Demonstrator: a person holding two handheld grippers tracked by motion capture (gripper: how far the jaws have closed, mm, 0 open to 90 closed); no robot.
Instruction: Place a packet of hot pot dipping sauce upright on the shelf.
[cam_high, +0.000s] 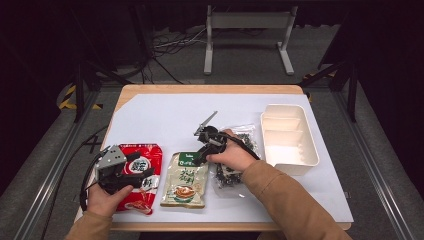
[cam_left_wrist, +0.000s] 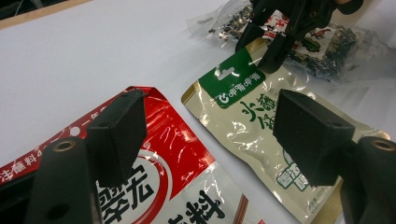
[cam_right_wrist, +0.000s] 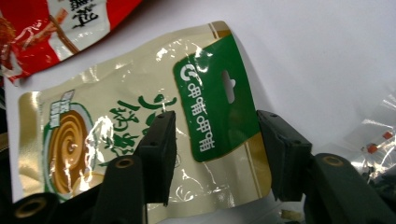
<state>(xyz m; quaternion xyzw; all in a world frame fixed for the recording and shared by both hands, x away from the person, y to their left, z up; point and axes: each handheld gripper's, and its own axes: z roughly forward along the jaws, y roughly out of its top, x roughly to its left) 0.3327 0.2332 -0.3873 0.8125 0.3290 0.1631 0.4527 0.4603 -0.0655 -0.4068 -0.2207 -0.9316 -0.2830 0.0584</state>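
I count three sealed packets on my table. One red packet (cam_high: 141, 176) lies under my left gripper (cam_high: 145, 173). One beige packet with a green header (cam_high: 185, 179) lies under the tips of my right gripper (cam_high: 200, 159). One clear bag of dark bits (cam_high: 235, 155) lies beneath the hand holding that right gripper. One white tray (cam_high: 289, 137) sits beyond my right gripper, and I see three compartments in it. Grippers: two. White sheets (cam_high: 165, 117) under everything: one.
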